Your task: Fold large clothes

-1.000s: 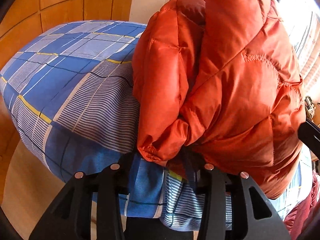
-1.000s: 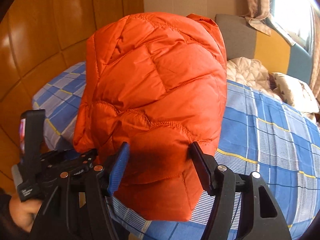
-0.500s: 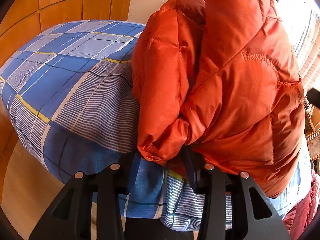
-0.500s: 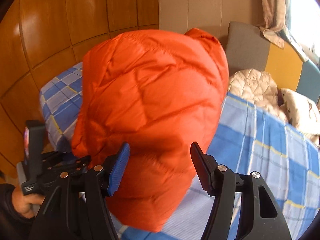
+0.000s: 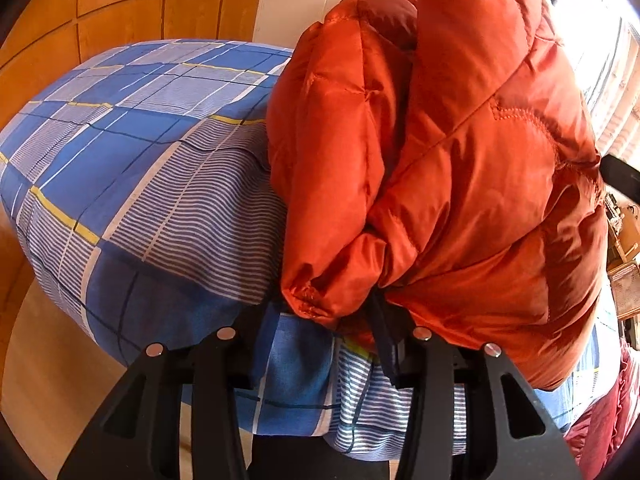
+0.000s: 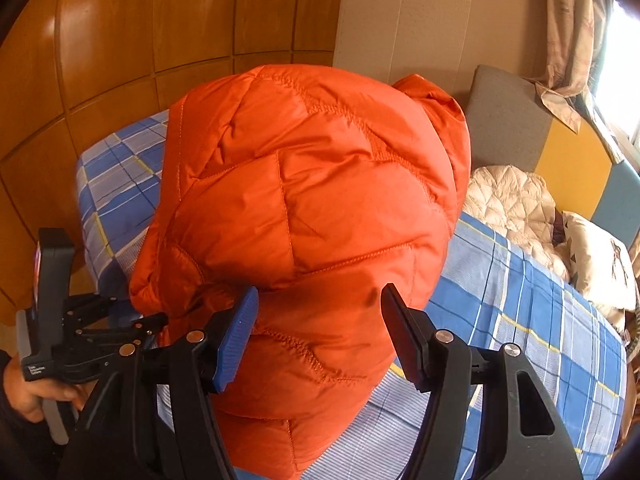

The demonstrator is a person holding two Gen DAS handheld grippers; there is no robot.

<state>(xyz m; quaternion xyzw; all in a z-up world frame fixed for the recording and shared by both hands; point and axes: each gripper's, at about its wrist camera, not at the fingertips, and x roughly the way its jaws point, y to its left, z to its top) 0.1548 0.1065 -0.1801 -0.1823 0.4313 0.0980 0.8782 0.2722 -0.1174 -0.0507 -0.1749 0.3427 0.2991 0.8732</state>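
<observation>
An orange quilted puffer jacket [image 5: 460, 168] lies bunched at the near edge of a bed with a blue plaid sheet [image 5: 132, 168]. My left gripper [image 5: 320, 316] has a bunched edge of the jacket between its fingers, which stand apart around it; part of the grip is hidden by fabric. In the right wrist view the jacket [image 6: 312, 240] fills the middle. My right gripper [image 6: 318, 334] is open, its blue-padded fingers on either side of the jacket's lower part without pinching it. The left gripper [image 6: 116, 320] also shows there at lower left, held by a hand.
Wooden wall panels [image 6: 140, 40] stand behind the bed. A grey, yellow and blue headboard [image 6: 560, 152], a cream quilted blanket [image 6: 508, 204] and a pillow [image 6: 600, 260] lie at the far right. A curtain [image 6: 568, 28] hangs by the window. Dark red cloth [image 5: 600, 432] sits at lower right.
The right gripper has tilted upward and pulled back a little, so the jacket sits lower and more of the wall shows. The left gripper and its hold look unchanged.
</observation>
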